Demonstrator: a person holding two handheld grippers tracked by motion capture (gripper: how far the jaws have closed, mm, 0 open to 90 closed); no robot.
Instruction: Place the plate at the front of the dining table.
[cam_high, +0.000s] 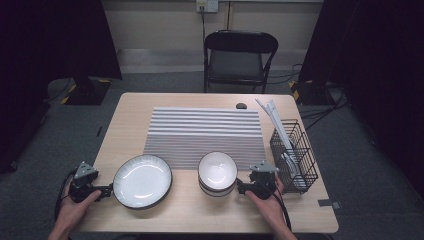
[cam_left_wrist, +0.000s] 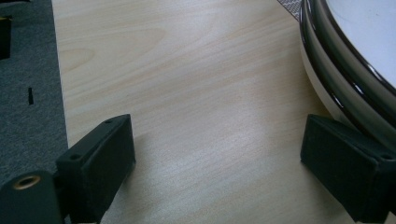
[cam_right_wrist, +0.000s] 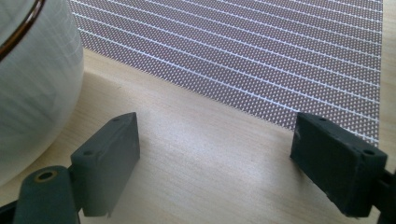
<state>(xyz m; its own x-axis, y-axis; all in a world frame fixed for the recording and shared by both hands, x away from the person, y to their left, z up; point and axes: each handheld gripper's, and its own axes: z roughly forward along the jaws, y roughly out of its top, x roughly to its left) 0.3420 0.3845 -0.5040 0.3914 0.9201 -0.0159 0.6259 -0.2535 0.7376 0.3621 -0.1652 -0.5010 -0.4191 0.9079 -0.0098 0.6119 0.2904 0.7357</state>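
1. High view: the left hand-held gripper (cam_high: 106, 190) lies low on the surface (cam_high: 200, 215), jaws pointing right at the plate (cam_high: 142, 180), whose rim is just beside its tips. The plate lies flat, face up, round with a dark rim and no long axis.
2. The right hand-held gripper (cam_high: 241, 187) points left at the bowl (cam_high: 217, 172), just beside its wall. The bowl stands upright, mouth up; it looks like a stack of bowls. Beyond both lies a striped mat (cam_high: 205, 131). A wire basket (cam_high: 294, 155) with white sticks stands just right of the right hand-held gripper. A chair (cam_high: 240, 60) stands past the far edge.
3. Left gripper view: the jaws stand wide apart with bare wood between them, holding nothing. The plate (cam_left_wrist: 355, 56) sits just beyond the right-hand jaw; whether they touch I cannot tell.
4. Right gripper view: the jaws gape wide over bare wood, nothing held. The bowl (cam_right_wrist: 32, 88) bulges beside the left-hand jaw, apart from it; the mat (cam_right_wrist: 243, 51) lies ahead.
5. No writing or labels can be read.
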